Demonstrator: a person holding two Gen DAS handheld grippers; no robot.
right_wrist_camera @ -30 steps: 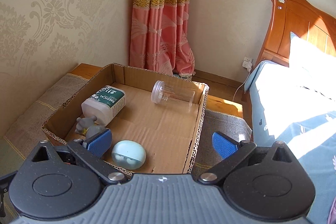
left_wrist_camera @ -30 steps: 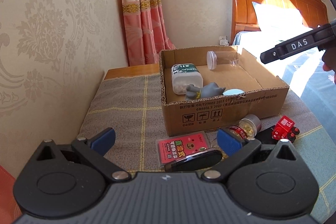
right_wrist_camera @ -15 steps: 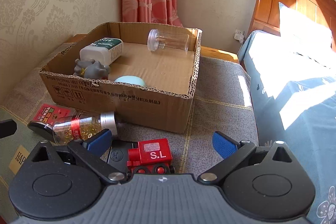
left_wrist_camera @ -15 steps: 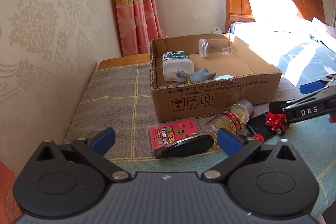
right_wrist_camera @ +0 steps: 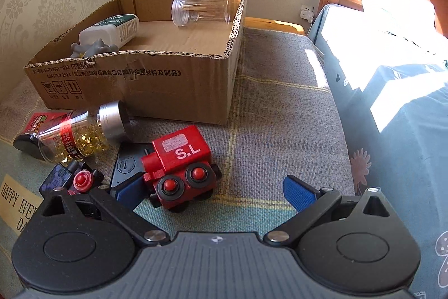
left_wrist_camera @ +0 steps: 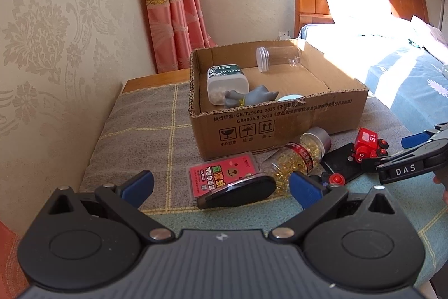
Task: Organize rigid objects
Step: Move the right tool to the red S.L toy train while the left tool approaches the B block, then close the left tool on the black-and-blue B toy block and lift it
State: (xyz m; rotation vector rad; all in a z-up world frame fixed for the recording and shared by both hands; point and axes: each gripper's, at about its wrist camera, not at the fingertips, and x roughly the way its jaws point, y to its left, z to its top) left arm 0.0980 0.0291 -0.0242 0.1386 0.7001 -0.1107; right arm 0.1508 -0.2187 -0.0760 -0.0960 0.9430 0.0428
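A red toy train (right_wrist_camera: 179, 167) marked S.L stands on the blanket, between the fingers of my open right gripper (right_wrist_camera: 212, 189) and close to the left fingertip (right_wrist_camera: 128, 187). In the left wrist view the same train (left_wrist_camera: 368, 145) sits at the far right with the right gripper (left_wrist_camera: 396, 150) around it. My left gripper (left_wrist_camera: 221, 184) is open, low over a red card (left_wrist_camera: 221, 173) and a black oval object (left_wrist_camera: 238, 191). A capsule bottle (left_wrist_camera: 296, 156) lies on its side before the cardboard box (left_wrist_camera: 280, 116).
The box holds a white medical bottle (left_wrist_camera: 226, 80), a clear jar (left_wrist_camera: 277, 55), a grey toy (left_wrist_camera: 249, 98) and a pale blue case (left_wrist_camera: 291, 97). A flat black object (right_wrist_camera: 126, 164) lies under the train. The bed (right_wrist_camera: 392, 74) is right, the wall left.
My right gripper came from above the box down to the blanket and now straddles the red train. The left gripper drew back a little and stays open.
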